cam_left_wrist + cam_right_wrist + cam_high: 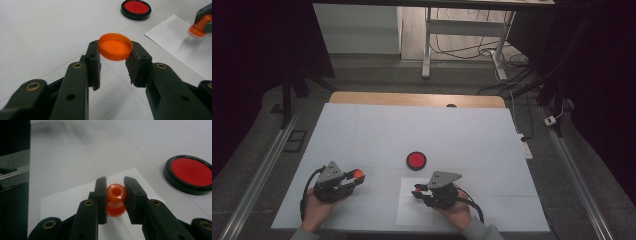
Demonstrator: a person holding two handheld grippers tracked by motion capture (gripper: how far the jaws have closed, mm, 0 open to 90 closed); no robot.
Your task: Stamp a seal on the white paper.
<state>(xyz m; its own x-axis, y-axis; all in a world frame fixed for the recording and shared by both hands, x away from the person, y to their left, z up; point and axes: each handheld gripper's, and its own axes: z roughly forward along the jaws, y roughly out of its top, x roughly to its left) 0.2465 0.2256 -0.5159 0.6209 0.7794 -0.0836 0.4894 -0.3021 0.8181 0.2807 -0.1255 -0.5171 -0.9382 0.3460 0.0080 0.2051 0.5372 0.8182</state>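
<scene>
Stamp held over the paper, cap off

The right gripper [115, 195] clamps the orange stamp [115, 202], the left gripper [113, 56] pinches its cap [115, 46]; press straight down onto the white sheet [417, 212] (ink pad [416, 160] nearby).

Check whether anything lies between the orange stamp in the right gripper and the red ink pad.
Nothing visible does. The right gripper holds the orange stamp above the white paper, and only bare table separates it from the red ink pad.

White tabletop [377, 135] mostly bare; round black-rimmed red ink pad [416, 160] sits mid-table, flat white paper sheet [412, 212] near front.
</scene>
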